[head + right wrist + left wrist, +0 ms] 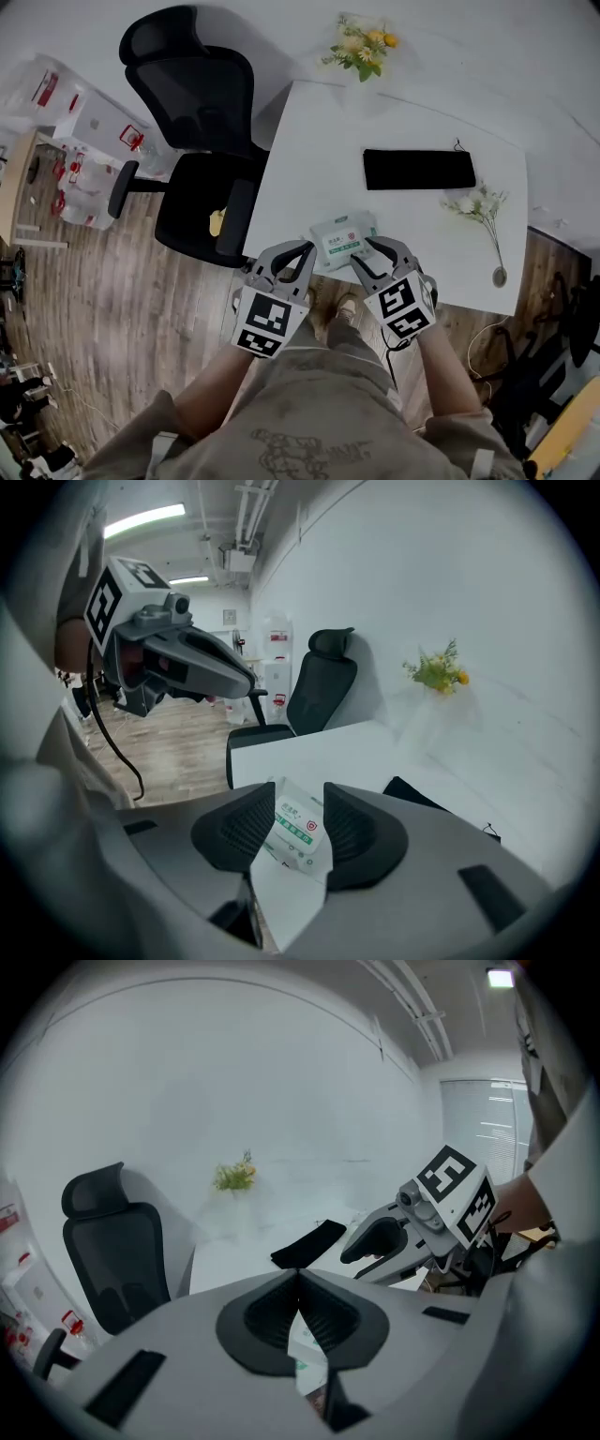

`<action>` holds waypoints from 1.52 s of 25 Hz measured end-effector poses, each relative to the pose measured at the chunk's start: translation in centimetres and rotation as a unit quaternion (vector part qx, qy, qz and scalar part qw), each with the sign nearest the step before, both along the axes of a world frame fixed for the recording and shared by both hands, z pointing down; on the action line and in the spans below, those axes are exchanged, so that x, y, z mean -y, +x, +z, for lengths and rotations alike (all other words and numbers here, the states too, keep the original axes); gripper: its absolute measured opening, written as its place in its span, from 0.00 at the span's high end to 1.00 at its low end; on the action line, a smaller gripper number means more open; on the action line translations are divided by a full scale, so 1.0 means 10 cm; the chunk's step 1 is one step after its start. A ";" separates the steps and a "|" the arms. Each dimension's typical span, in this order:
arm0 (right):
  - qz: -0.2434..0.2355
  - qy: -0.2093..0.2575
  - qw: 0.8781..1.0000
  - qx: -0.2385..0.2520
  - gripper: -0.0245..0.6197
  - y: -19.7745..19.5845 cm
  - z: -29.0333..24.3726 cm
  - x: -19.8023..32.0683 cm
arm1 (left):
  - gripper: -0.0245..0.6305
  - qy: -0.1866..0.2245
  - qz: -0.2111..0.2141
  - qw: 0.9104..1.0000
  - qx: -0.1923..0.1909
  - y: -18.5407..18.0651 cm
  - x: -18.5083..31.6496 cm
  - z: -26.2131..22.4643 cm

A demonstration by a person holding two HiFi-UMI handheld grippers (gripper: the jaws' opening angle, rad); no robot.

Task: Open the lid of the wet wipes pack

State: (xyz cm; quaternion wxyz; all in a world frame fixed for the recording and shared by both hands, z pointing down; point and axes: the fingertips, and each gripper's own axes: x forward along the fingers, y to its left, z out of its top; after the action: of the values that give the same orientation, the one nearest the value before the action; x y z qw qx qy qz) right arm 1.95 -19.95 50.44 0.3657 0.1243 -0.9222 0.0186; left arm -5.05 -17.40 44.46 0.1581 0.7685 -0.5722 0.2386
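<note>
**Lid not yet opened, nothing gripped**

Head view: the wet wipes pack (342, 239) lies just ahead of my jaws, lid flat.

Left gripper view: my left gripper (298, 1274) has its jaws together, empty.

Right gripper view: my right gripper (300, 794) gapes wide, with the pack framed beyond its jaws, untouched.

The whole opening remains.

Left gripper (302, 251) jaws together, right gripper (368, 251) jaws apart, both angled downward

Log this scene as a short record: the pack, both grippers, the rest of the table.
wet wipes pack: flat at the near edge of the table, not gripped
left gripper: jaws together, nothing held
right gripper: jaws apart, pack seen between them, untouched
also on table: black pouch, flower sprig
</note>
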 end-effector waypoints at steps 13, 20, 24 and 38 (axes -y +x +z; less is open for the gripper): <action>-0.083 0.009 0.992 -0.098 0.66 0.05 1.08 -0.08 | 0.94 -0.115 -0.024 0.993 -0.015 0.12 -0.10 1.16; -0.133 0.079 0.979 -0.132 0.66 -0.02 1.28 -0.08 | 0.94 -0.160 -0.016 0.987 -0.017 0.17 -0.14 1.67; -0.182 0.118 0.965 -0.147 0.67 -0.03 1.29 -0.13 | 0.94 -0.181 -0.021 0.983 -0.027 0.18 -0.18 1.87; -0.280 0.123 0.933 -0.191 0.76 -0.09 1.35 -0.22 | 0.94 -0.166 -0.030 0.986 -0.012 0.18 -0.20 2.01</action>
State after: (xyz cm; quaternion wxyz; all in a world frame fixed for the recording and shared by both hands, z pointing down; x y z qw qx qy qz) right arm 1.00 -17.80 63.99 0.5071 -0.0935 -0.8276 -0.2216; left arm -3.21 -15.43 64.51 0.2971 0.7171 -0.5453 0.3164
